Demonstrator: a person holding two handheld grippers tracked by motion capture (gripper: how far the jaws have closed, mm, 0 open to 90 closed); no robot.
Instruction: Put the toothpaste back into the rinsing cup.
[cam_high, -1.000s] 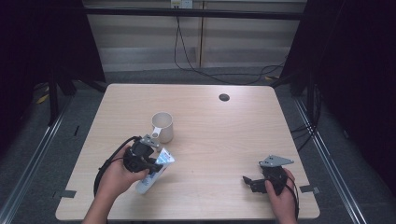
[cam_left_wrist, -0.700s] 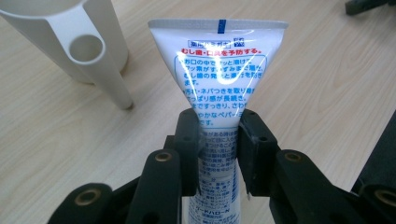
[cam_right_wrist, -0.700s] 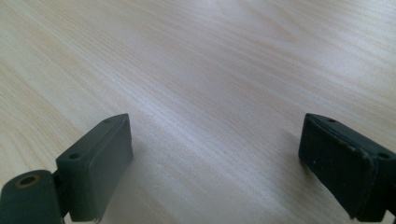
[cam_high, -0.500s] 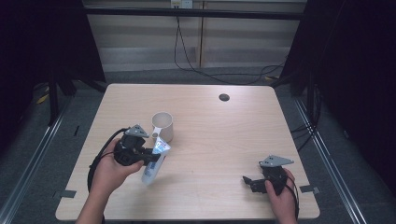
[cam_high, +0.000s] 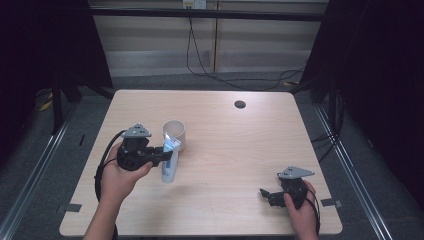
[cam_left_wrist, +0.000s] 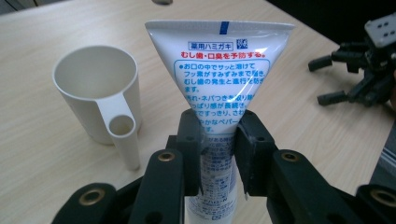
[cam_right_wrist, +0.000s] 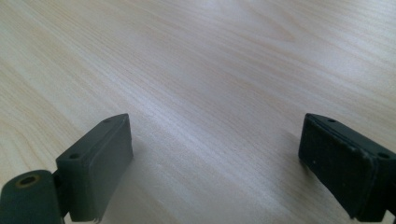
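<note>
A white toothpaste tube (cam_left_wrist: 219, 65) with blue and red print stands upright, flat crimped end up. My left gripper (cam_left_wrist: 218, 149) is shut on its middle. From above, the tube (cam_high: 170, 165) hangs beside a cream cup (cam_high: 174, 134), with the left gripper (cam_high: 162, 150) just left of it. In the left gripper view the cup (cam_left_wrist: 95, 88) is empty, and its tubular handle faces the camera. My right gripper (cam_high: 265, 194) rests near the table's front right, open. Its pads (cam_right_wrist: 105, 163) stand wide apart over bare wood.
The light wooden table (cam_high: 240, 145) has a dark round grommet (cam_high: 240, 104) near its far edge. Cables hang behind the table. Black metal frames stand at both sides. The right gripper (cam_left_wrist: 359, 70) appears far off in the left gripper view.
My left gripper has lifted the tube from lying on the table and turned it upright, moving toward the cup. The right gripper has stayed put.
</note>
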